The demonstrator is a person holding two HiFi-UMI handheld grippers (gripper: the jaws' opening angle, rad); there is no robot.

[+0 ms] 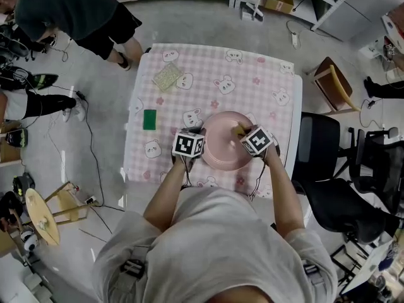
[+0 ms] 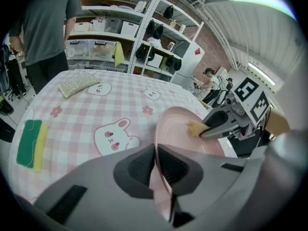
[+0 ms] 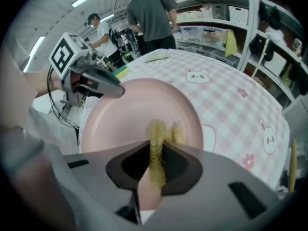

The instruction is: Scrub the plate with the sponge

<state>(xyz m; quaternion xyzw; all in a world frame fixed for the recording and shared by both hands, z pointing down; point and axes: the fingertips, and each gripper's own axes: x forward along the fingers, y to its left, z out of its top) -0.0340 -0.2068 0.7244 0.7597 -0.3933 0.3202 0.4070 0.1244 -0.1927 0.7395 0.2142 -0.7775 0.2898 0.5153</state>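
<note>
A pink plate (image 1: 221, 145) rests on the pink checked tablecloth near the front edge. My left gripper (image 1: 189, 145) is shut on the plate's left rim (image 2: 161, 186), which runs between its jaws. My right gripper (image 1: 257, 141) is shut on a yellow sponge (image 3: 159, 148), pressed against the plate's face (image 3: 139, 114). In the left gripper view the sponge (image 2: 195, 128) shows at the tip of the right gripper (image 2: 216, 126), on the plate's far side.
A green and yellow sponge (image 1: 149, 119) lies on the cloth to the left, a pale cloth pad (image 1: 166, 76) farther back. A person in dark clothes (image 1: 76, 11) stands beyond the table's far left corner. Black chairs (image 1: 328, 163) stand to the right.
</note>
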